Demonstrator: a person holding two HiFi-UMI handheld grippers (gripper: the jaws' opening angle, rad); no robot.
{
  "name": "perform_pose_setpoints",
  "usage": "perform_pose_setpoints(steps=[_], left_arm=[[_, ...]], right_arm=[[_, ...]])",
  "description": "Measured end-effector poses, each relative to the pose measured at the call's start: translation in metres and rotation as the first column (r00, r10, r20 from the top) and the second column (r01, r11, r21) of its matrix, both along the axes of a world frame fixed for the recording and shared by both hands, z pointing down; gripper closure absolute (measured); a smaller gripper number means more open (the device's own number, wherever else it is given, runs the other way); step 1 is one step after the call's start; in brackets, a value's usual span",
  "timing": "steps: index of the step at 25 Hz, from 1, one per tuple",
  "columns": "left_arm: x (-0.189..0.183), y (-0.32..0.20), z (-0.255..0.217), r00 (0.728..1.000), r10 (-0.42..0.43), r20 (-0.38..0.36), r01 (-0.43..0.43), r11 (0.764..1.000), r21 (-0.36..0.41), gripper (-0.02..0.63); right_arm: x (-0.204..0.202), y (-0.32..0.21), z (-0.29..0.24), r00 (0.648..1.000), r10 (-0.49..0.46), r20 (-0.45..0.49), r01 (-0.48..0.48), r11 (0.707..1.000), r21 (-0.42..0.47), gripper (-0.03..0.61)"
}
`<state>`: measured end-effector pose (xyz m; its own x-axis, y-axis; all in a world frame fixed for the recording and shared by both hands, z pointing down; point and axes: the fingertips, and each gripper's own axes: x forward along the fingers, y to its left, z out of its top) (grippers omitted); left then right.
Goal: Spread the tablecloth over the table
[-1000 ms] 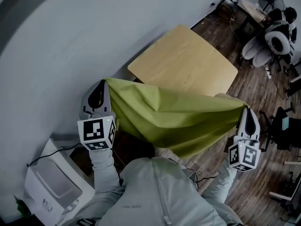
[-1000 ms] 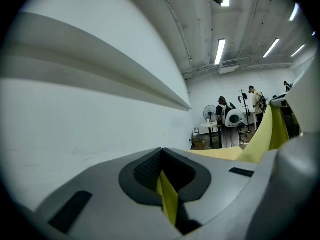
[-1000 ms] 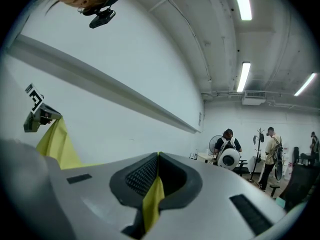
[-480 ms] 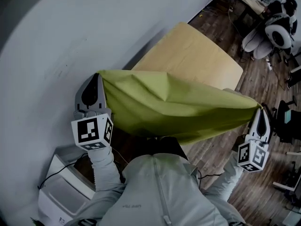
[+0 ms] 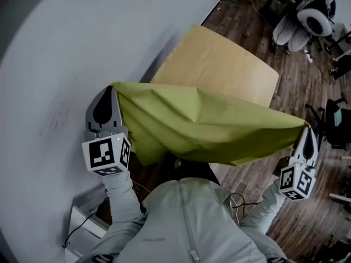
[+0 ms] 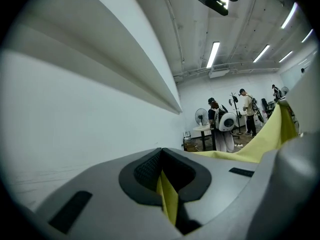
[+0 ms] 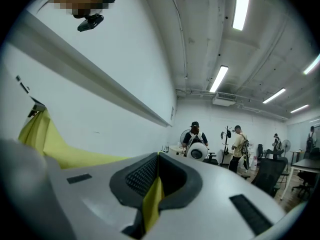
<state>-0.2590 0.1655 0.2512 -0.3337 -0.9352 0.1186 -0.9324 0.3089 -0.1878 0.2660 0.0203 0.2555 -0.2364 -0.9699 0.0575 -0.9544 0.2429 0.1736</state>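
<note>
A yellow-green tablecloth (image 5: pixel 203 127) hangs in the air, stretched between my two grippers, in front of a light wooden table (image 5: pixel 219 64). My left gripper (image 5: pixel 112 86) is shut on the cloth's left corner, close to the white wall. My right gripper (image 5: pixel 306 127) is shut on the right corner, over the wooden floor. The cloth sags in folds and hides the table's near edge. In the left gripper view a strip of cloth (image 6: pixel 167 199) shows pinched between the jaws. The right gripper view shows the same cloth (image 7: pixel 151 201) clamped.
A curved white wall (image 5: pixel 66 53) runs along the left. A white box (image 5: pixel 82 229) with a cable sits low at the left. Chairs and a person with a white backpack (image 5: pixel 315 15) stand at the far right on the wooden floor (image 5: pixel 307 75).
Both grippers have spread further apart, the right one moving right, and the cloth is now pulled tauter. The view has shifted, with the table nearer the cloth.
</note>
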Motion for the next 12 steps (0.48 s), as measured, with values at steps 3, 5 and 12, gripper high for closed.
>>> perform_pose_setpoints(steps=[3,5,12], left_arm=[[-0.002,-0.043,0.002,0.999,0.04,0.002,-0.04,0.999,-0.011,0.589],[-0.004,-0.072,0.001,0.998,0.066,0.009,-0.066,0.998,-0.018,0.589],[-0.014,-0.169,-0.002,0.989,0.146,0.012,-0.146,0.989,-0.038,0.589]], right_arm=[[0.003,-0.025,0.009,0.999,0.047,0.017,-0.046,0.999,-0.015,0.555],[0.004,-0.037,0.013,0.997,0.077,0.02,-0.077,0.997,-0.023,0.556],[0.015,-0.076,0.018,0.984,0.176,0.026,-0.175,0.983,-0.047,0.556]])
